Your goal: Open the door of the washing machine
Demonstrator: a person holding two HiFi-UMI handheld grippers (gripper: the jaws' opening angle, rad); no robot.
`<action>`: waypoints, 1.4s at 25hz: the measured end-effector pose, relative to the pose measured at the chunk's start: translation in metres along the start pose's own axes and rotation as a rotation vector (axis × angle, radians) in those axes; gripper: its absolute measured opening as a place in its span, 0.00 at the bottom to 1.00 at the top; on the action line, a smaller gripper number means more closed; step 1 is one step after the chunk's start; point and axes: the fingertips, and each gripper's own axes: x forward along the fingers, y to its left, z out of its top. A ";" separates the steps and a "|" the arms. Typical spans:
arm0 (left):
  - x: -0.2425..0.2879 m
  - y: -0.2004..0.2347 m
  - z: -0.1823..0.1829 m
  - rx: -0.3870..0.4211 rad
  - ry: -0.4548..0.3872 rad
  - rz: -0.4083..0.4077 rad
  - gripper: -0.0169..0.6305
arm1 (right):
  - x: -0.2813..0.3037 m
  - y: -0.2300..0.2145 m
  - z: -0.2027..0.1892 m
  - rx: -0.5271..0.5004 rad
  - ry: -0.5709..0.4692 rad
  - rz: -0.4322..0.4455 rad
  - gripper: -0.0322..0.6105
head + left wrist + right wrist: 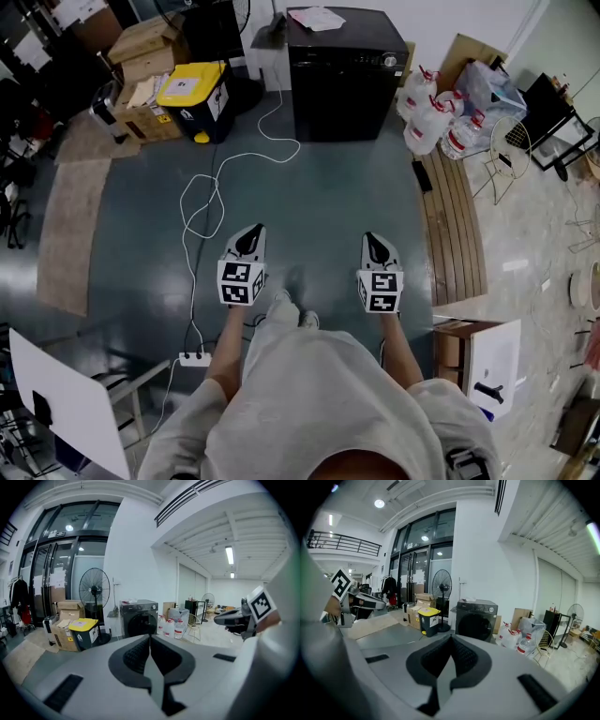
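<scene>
**Approach step: washing machine well ahead of us, door not yet reached**

We judge the task to be at its approach. The dark grey front-loading washing machine (345, 75) stands against the far wall, well apart from both tools. Its round door looks closed, though from here we cannot make out a handle or its side.

The left gripper (251, 232) and right gripper (375, 240) are held out side by side above the bare grey floor. Each has its jaws pressed together with nothing between them.

The next move calls for closing the gap, then spreading one pair of jaws to catch the door's edge.

The straight lane ahead is open. A loose white cable (202, 202) loops on the floor to the left, a yellow-lidded black bin (192, 98) flanks the machine's left, and clear water bottles with red caps (431, 122) crowd its right above a slatted wooden board (453, 225).
</scene>
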 end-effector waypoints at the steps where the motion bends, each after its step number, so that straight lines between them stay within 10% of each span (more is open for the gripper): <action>1: 0.004 0.000 0.002 0.002 -0.005 -0.010 0.04 | 0.004 -0.001 0.001 -0.003 0.002 0.000 0.05; 9: 0.047 0.009 0.004 -0.011 -0.009 -0.063 0.50 | 0.045 -0.006 0.008 -0.024 0.023 0.015 0.05; 35: 0.274 0.179 0.088 -0.051 0.030 -0.182 0.52 | 0.296 -0.032 0.132 -0.032 0.052 -0.068 0.05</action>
